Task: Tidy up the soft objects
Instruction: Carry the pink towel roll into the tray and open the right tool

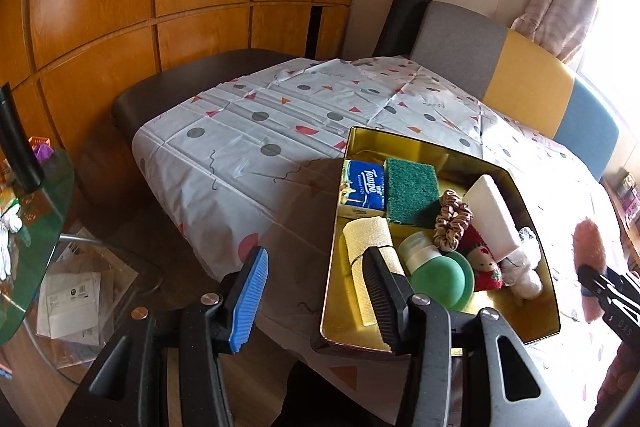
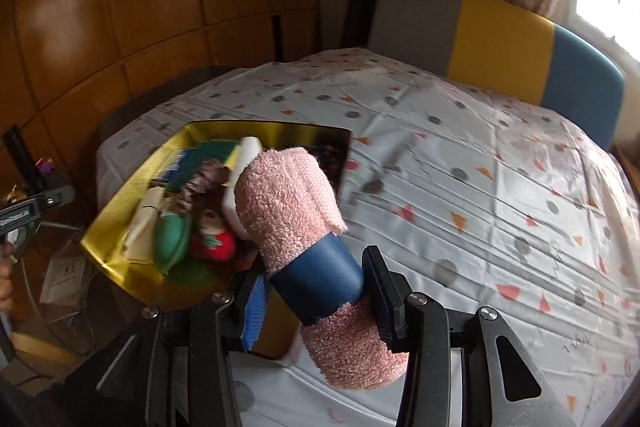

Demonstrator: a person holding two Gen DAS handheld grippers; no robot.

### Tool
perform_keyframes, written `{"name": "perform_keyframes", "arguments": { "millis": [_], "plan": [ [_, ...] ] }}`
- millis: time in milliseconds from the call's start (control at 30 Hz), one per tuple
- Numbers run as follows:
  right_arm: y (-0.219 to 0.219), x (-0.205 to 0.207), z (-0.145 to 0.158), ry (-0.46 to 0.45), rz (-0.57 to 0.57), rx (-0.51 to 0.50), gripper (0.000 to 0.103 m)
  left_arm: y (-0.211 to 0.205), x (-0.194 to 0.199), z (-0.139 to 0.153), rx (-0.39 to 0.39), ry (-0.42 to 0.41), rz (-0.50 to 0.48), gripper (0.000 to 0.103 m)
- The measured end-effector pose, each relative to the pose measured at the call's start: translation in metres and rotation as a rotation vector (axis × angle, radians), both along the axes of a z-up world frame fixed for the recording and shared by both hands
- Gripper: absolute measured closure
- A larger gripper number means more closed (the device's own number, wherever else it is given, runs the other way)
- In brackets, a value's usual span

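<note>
Left wrist view: rolled pink towel (image 1: pixel 588 267) at 3 o'clock, largely washed out by window glare; outline uncertain. Black finger (image 1: pixel 384 299) covers the near end of the cream cloth roll (image 1: pixel 368 243) in the gold tray (image 1: pixel 532 319). Right wrist view: tray contents blurred; the towel hides the tray's right half. A hand (image 2: pixel 5 279) at 9 o'clock is cut by the edge.

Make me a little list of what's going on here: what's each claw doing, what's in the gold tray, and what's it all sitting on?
right claw: shut on pink rolled towel, gripped at its blue band
left claw: open, nothing between its pads, one finger over the tray's near left edge
gold tray: tissue pack, green scrub sponge, scrunchie, white block, small doll, green round thing
under it: spotted cloth
</note>
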State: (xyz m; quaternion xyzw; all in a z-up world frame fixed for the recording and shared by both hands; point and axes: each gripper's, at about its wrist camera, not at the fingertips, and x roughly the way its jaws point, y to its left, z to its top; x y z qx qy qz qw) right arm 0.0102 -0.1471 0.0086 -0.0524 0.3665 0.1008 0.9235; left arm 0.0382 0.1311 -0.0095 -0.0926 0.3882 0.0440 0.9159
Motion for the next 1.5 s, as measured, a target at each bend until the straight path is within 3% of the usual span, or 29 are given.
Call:
{"name": "perform_keyframes", "arguments": {
  "millis": [167, 300, 400, 600, 1100, 1367, 1500],
  "plan": [
    [0.052, 0.019, -0.017, 0.059, 0.115, -0.014, 0.058, -0.005, -0.001, 0.003, 0.008, -0.004, -0.017, 0.053],
    [0.072, 0.035, -0.049, 0.143, 0.128, -0.057, 0.057, -0.01, -0.001, 0.003, 0.017, -0.003, -0.028, 0.053],
    [0.079, 0.039, -0.067, 0.17, 0.113, -0.136, 0.056, -0.013, -0.001, 0.003, 0.029, -0.006, -0.039, 0.053],
    [0.076, 0.036, -0.075, 0.184, 0.108, -0.131, 0.051, -0.021, -0.002, 0.005, 0.051, -0.014, -0.05, 0.049],
    [0.067, 0.015, -0.056, 0.102, 0.072, -0.055, 0.032, -0.028, -0.01, 0.012, 0.088, -0.041, -0.036, 0.047],
    [0.068, -0.01, -0.032, -0.015, 0.024, -0.039, 0.017, -0.032, -0.021, 0.024, 0.111, -0.091, -0.014, 0.043],
    [0.069, -0.021, -0.022, -0.076, -0.026, -0.035, 0.015, -0.033, -0.027, 0.028, 0.123, -0.107, -0.002, 0.043]
  ]
}}
